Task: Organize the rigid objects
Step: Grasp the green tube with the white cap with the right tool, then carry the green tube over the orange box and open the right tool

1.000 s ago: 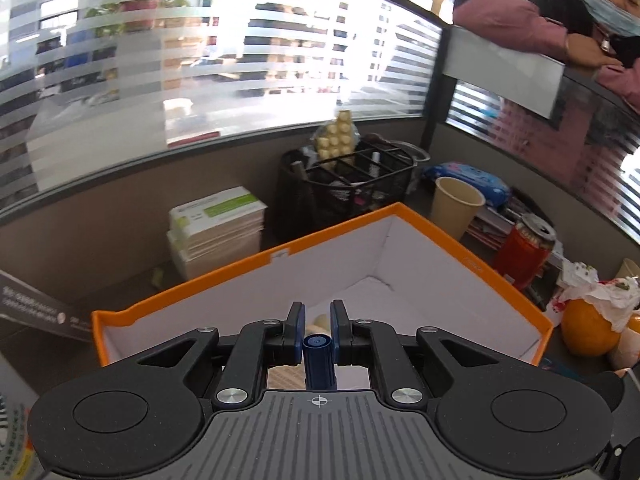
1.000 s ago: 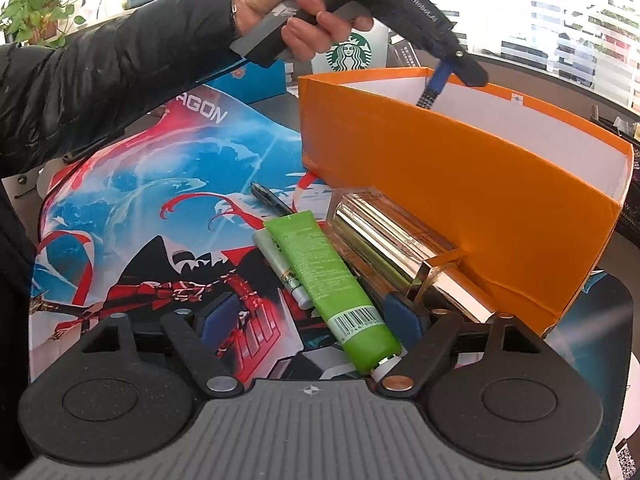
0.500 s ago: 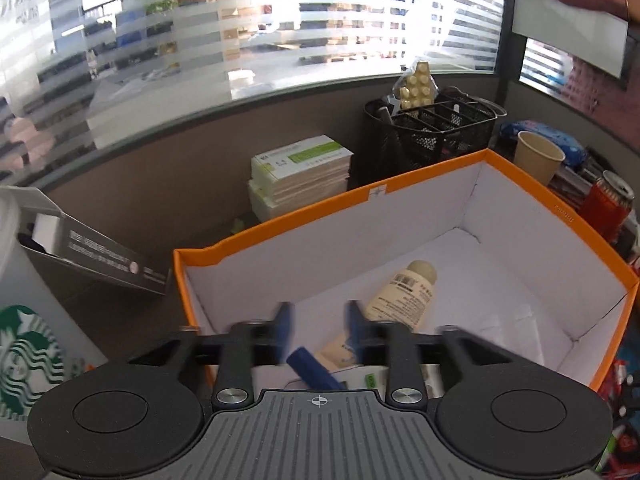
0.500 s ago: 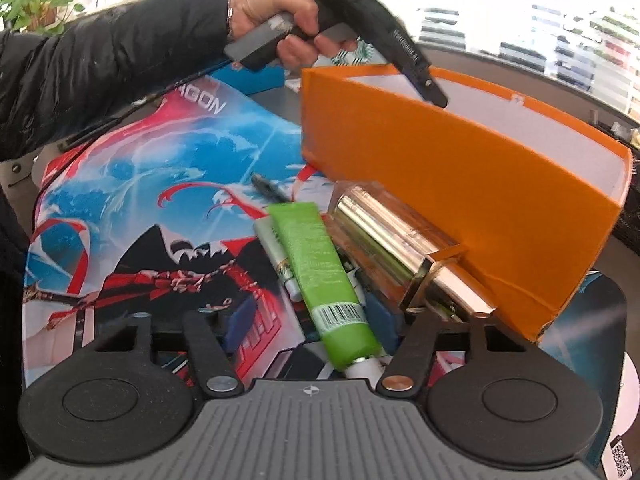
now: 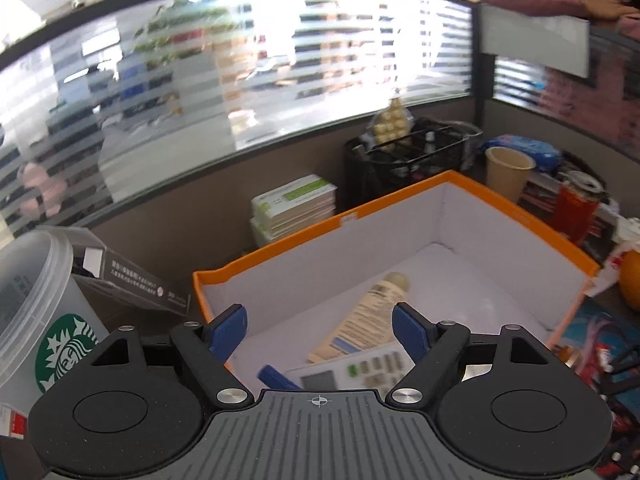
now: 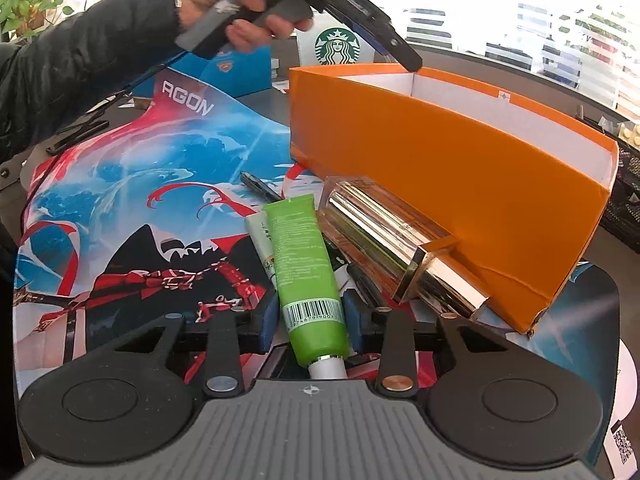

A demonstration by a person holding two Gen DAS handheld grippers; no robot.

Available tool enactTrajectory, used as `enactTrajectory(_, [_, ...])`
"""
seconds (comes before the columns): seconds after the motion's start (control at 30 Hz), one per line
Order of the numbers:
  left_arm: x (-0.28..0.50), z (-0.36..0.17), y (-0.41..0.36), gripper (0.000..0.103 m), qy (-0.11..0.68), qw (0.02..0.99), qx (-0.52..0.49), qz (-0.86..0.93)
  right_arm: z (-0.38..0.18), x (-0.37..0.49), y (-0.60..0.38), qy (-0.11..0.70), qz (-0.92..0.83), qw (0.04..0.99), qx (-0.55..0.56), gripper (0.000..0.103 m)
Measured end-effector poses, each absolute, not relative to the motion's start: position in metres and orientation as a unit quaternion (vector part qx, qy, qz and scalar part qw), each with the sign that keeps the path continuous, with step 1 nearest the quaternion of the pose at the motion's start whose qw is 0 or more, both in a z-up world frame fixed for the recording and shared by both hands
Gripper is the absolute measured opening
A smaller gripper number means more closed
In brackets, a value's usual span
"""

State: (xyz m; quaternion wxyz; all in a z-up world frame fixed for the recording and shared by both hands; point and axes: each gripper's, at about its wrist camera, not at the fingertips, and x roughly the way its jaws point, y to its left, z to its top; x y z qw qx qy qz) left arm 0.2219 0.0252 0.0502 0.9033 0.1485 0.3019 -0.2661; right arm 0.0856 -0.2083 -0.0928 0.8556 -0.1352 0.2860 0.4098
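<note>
My left gripper [image 5: 320,330] is open and empty above the near left corner of the orange box [image 5: 520,216]. Inside the box lie a beige tube [image 5: 364,318], a white calculator [image 5: 356,372] and a blue pen [image 5: 276,378]. My right gripper [image 6: 312,316] has its jaws around the lower end of a green tube [image 6: 304,256] on the colourful mat [image 6: 140,184]; the pads look close to or touching it. A gold bottle [image 6: 396,236], a white tube [image 6: 260,236] and a black pen [image 6: 260,186] lie beside the green tube. The left gripper also shows in the right wrist view [image 6: 412,62], over the box rim [image 6: 460,92].
A Starbucks cup [image 5: 44,312] stands left of the box, also seen in the right wrist view [image 6: 336,46]. Behind the box are stacked green-white boxes [image 5: 296,204], a black wire basket [image 5: 408,156], a paper cup [image 5: 506,170] and a red can [image 5: 576,208]. An orange fruit [image 5: 630,276] lies at the right.
My left gripper opened and let the blue pen drop into the box, then pulled back toward the near left corner. My right gripper moved in and narrowed around the green tube.
</note>
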Motion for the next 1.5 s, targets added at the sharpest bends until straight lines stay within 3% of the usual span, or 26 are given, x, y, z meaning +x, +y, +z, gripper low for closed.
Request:
enactTrajectory(0.17, [0.195, 0.06, 0.021, 0.082, 0.286, 0.902, 0.153, -0.285, -0.087, 0.078, -0.208, 0.287, 0.418, 0.852, -0.129, 0.029])
enactTrajectory(0.5, [0.139, 0.061, 0.017, 0.082, 0.257, 0.896, 0.167, -0.322, -0.065, 0.079, -0.243, 0.265, 0.426, 0.865, -0.004, 0.022])
enactTrajectory(1.1, [0.095, 0.019, 0.05, 0.083, 0.287, 0.886, 0.165, -0.324, -0.03, 0.093, -0.261, 0.211, 0.42, 0.877, 0.104, 0.022])
enactTrajectory(1.5, [0.07, -0.01, 0.02, 0.087, 0.26, 0.87, 0.227, -0.353, 0.008, 0.122, -0.265, 0.186, 0.404, 0.878, 0.174, 0.022])
